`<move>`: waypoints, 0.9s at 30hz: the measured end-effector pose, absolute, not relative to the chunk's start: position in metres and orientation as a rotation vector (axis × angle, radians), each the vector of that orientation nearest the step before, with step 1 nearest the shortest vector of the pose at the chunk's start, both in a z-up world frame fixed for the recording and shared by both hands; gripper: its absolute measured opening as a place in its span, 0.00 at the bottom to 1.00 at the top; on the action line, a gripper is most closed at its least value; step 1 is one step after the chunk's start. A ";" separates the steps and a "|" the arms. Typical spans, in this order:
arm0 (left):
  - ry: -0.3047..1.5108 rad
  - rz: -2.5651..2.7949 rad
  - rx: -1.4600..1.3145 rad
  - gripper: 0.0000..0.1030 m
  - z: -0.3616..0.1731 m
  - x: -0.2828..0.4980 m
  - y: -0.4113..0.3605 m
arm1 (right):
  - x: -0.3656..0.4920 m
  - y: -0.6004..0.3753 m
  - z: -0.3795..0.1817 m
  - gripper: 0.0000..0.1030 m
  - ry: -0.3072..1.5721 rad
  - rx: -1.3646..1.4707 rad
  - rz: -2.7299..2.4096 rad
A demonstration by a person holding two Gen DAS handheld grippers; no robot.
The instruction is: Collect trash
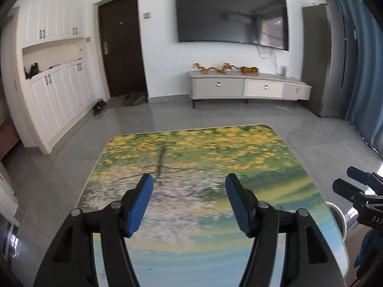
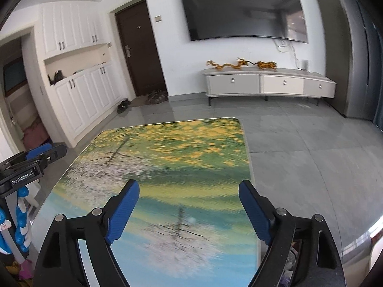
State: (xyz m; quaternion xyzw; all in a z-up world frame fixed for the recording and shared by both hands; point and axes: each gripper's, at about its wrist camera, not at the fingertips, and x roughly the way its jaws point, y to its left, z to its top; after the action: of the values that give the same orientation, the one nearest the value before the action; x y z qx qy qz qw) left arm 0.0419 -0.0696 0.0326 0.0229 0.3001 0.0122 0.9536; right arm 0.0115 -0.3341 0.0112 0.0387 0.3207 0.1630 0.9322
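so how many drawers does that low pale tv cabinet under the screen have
3, side by side along the low pale TV cabinet: left grey drawer, middle cream drawer, right drawer. None looks hidden.

White walls, grey tiled floor [image 1: 239, 114]. Big dark TV [image 1: 229, 14] mounted above a low TV cabinet [image 1: 249, 88] with orange figurines [image 1: 225, 68]. Dark door [image 1: 122, 47] at left, shoes [image 1: 135, 98] by it. White cupboards [image 1: 57, 76] far left, blue curtain [image 1: 366, 67] right. Daylight.

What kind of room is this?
Most likely a home living room: a wall-mounted television above a low media cabinet, and shoes left by the front door.
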 end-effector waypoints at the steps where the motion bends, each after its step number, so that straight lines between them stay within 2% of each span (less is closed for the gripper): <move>1: 0.608 0.032 0.040 0.60 0.032 0.040 -0.063 | 0.013 -0.326 0.012 0.84 0.658 0.070 0.339; 14: 0.560 0.131 -0.033 0.64 0.027 0.017 0.022 | 0.022 -0.234 0.017 0.98 0.671 -0.047 0.364; 27: 0.519 0.144 -0.035 0.64 0.030 0.007 0.036 | 0.013 -0.205 0.026 1.00 0.621 -0.063 0.331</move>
State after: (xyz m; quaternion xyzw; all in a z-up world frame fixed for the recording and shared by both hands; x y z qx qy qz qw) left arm 0.0068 0.0357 0.0298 -0.0174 0.2563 0.0713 0.9638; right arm 0.0129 -0.2046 0.0258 -0.0311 0.3040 0.1621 0.9383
